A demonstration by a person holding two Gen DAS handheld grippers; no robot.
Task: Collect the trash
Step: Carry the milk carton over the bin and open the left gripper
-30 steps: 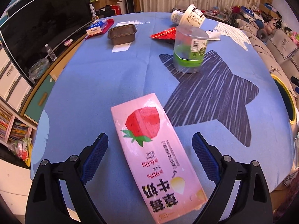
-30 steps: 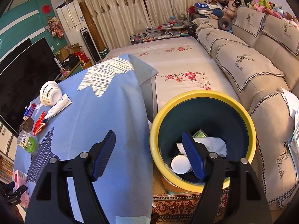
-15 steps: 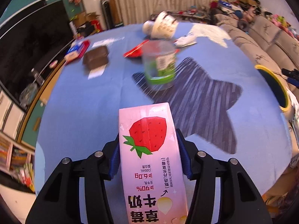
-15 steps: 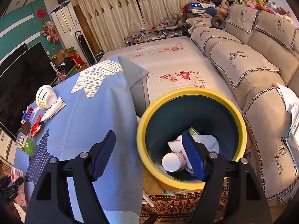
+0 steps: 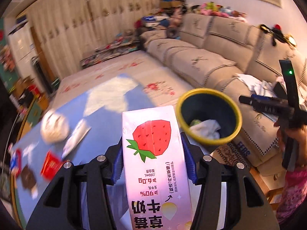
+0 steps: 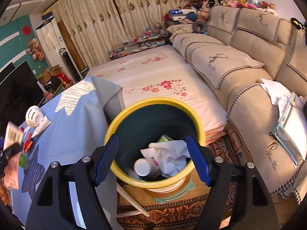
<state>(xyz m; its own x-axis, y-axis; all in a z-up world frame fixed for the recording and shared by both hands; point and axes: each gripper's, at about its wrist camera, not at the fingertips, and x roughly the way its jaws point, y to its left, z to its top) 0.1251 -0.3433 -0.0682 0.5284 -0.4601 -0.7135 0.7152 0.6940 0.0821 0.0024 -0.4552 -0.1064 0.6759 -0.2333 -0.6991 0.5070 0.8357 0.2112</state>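
1. Left wrist view: the left gripper [image 5: 152, 160] is closed on a pink strawberry-milk carton [image 5: 156, 164]. Its blue pads press the carton's two long sides, and the carton stands lengthwise between them with the strawberry picture facing the camera.
2. The carton is held above the blue tablecloth [image 5: 107, 118]. Just beyond its far right corner is the round dark-green bin with a yellow rim [image 5: 209, 115], which stands beside the beige sofa [image 5: 211, 65].
3. Crumpled white paper [image 5: 206, 127] lies in the bin. A white paper bowl [image 5: 54, 127] and a red wrapper [image 5: 50, 164] lie on the cloth to the left, both blurred.
4. At the right edge, the right gripper [image 5: 268, 105] shows side-on, and its opening cannot be read from here.
5. Right wrist view: the right gripper [image 6: 152, 158] is wide open and holds nothing. Its fingers frame the bin [image 6: 115, 122] from above.
6. Inside the bin lie the white paper [image 6: 168, 154] and a white cup [image 6: 144, 167] on its side.
7. At the far left edge the carton [image 6: 12, 151] shows in the left gripper, over the tablecloth [image 6: 76, 126] and well apart from the bin.
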